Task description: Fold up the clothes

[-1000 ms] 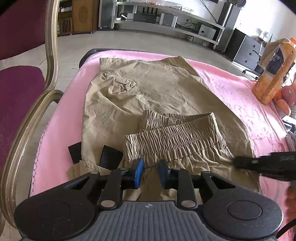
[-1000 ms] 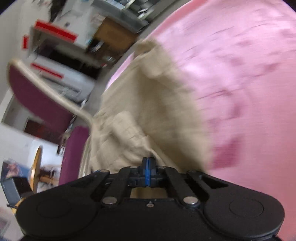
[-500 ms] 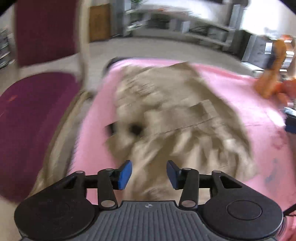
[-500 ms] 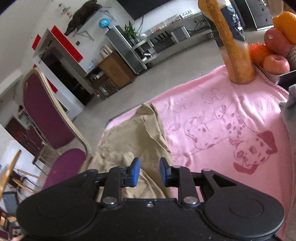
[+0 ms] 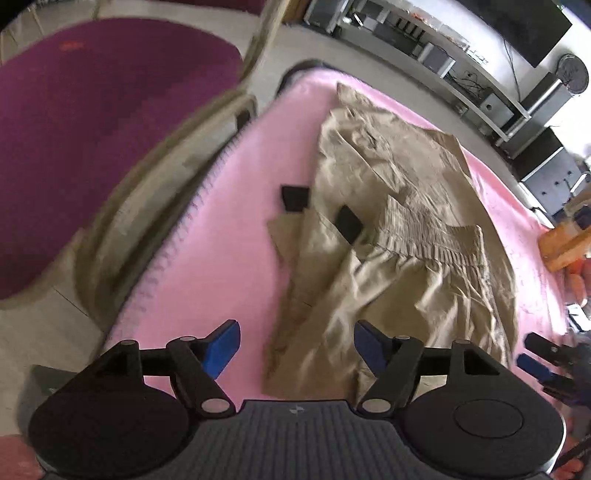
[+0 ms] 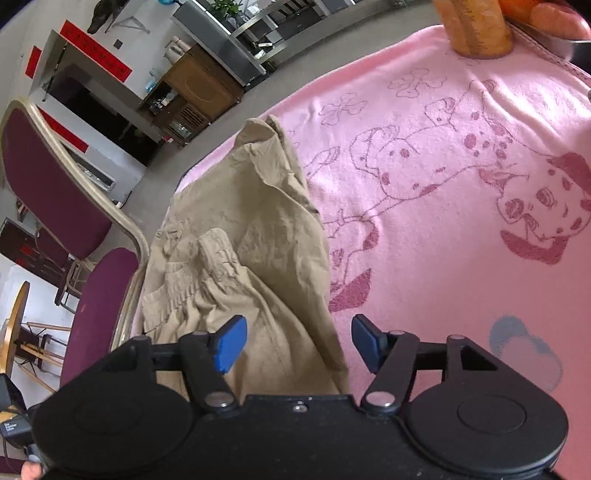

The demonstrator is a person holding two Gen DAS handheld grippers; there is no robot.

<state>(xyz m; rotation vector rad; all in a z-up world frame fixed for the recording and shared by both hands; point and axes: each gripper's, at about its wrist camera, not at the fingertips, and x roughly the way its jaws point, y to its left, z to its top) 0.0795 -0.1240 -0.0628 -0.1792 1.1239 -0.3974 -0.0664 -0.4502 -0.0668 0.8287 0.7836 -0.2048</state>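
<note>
The khaki trousers [image 5: 399, 236] lie on the pink blanket [image 5: 229, 229] that covers the table, and they are already doubled over. The elastic waistband [image 5: 432, 232] sits on top of the other cloth, about in the middle of the bundle, and the leg part runs away toward 12 o'clock, to the far edge. Two small black tabs [image 5: 295, 198] show at the 9 o'clock side of the bundle; I cannot tell what they are.

The left tongs [image 5: 295, 349] are spread wide and hold nothing. They hover over the near end of the trousers, at 6 o'clock. The right tongs [image 6: 295, 343] are also spread wide and empty, above the near right edge of the cloth, where it meets the blanket.

So one fold is in the cloth and both tongs are free of it. In my judgement this fits two stages: a pause between one fold and a further one, or the end, with the bundle simply left as it is. The pictures do not settle which. If another fold is wanted, it calls for a grip on both near corners, each tong closing on all layers together, because the cloth is thin and wrinkled and the top layer could slide. An orange bottle [image 6: 476, 29] stands at 1 o'clock, well apart from the trousers.
</note>
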